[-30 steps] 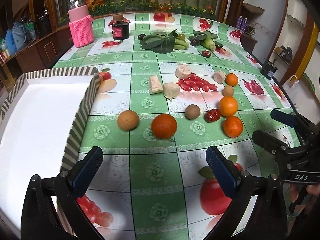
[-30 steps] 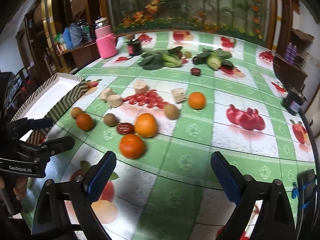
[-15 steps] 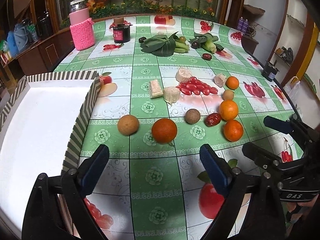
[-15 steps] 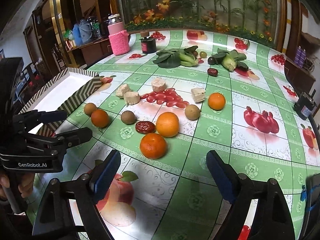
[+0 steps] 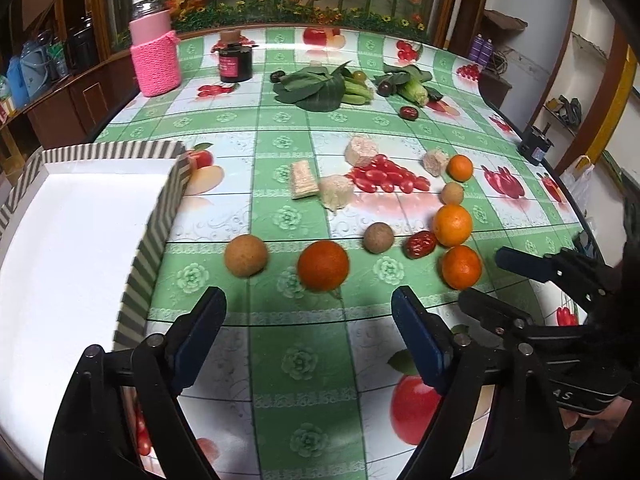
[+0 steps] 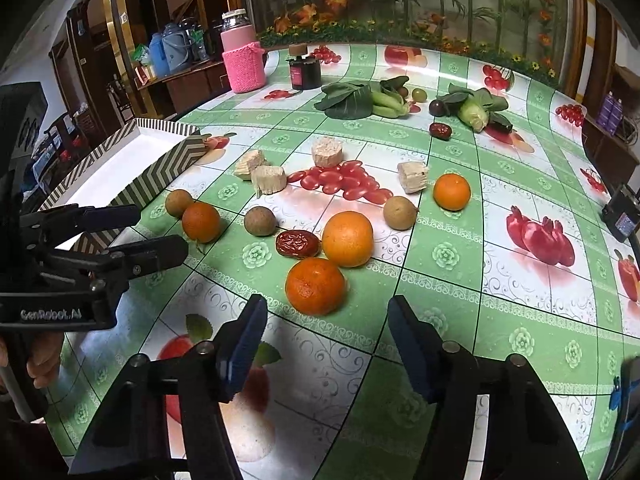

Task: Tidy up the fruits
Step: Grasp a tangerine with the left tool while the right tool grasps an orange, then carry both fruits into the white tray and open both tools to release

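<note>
Jaws wide on both tools, nothing held, fruit loose on the table.

Left gripper (image 5: 308,314) frames a dark orange (image 5: 323,265); right gripper (image 6: 324,326) sits just short of a mandarin (image 6: 315,286) touching a larger orange (image 6: 348,239), red date (image 6: 298,243) beside them. "GenRobot.AI" reads on the left tool's body; the right tool's lettering is cut off. Striped tray (image 5: 156,224), white inside, holds nothing visible. Dark jar (image 5: 235,65) label too small to read. Pink knitted jar (image 5: 156,58) far back.

Pink-sleeved jar (image 5: 155,54), dark jar (image 5: 235,65), leafy greens (image 5: 316,88)
</note>
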